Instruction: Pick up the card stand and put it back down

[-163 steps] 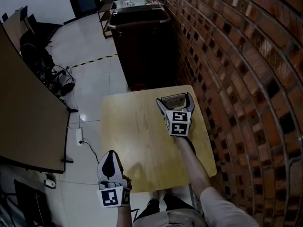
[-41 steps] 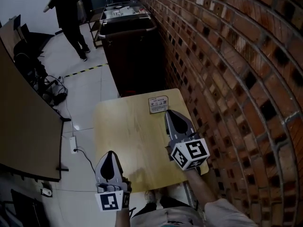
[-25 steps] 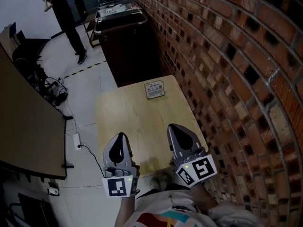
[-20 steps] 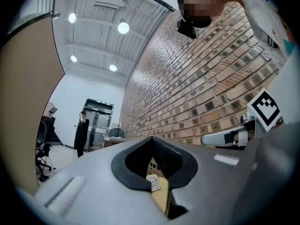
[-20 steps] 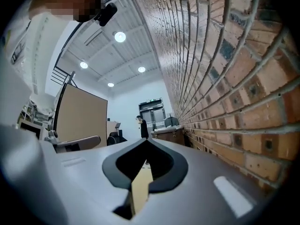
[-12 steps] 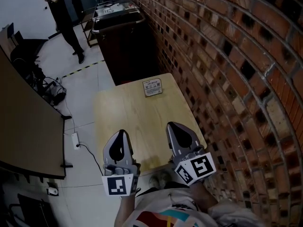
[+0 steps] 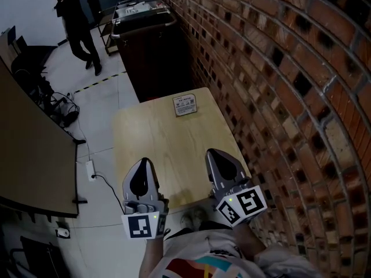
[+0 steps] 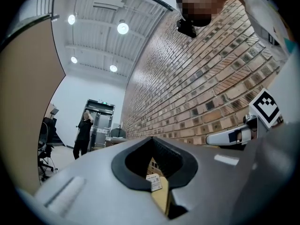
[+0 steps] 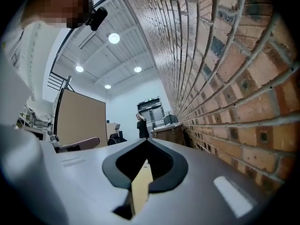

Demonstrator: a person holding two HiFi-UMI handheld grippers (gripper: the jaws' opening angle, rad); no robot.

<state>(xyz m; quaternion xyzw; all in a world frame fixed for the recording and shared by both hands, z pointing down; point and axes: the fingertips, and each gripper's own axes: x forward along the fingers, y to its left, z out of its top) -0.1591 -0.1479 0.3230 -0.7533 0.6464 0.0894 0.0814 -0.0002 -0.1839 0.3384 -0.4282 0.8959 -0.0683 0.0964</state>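
Setting: indoor office or lab-type work hall, not a home.

Evidence:
- A long bare brick wall [image 7: 278, 68] runs down one side.
- The pale glossy tiled floor [image 7: 110, 103] carries a strip of yellow-black tape [image 7: 104, 79].
- The high open ceiling [image 8: 93, 41] has round lamps [image 8: 123, 28].
- A tall brown partition board [image 7: 29, 143] stands with swivel chairs [image 7: 26, 57] and tangled cables [image 7: 58, 112] beside it.
- A power strip [image 7: 90, 168] lies on the floor.
- A dark loaded trolley [image 7: 151, 45] is parked against the wall.
- There is a small wooden table [image 7: 162, 149].
- A person [image 7: 78, 16] stands far off near a dark doorway [image 8: 101, 123].
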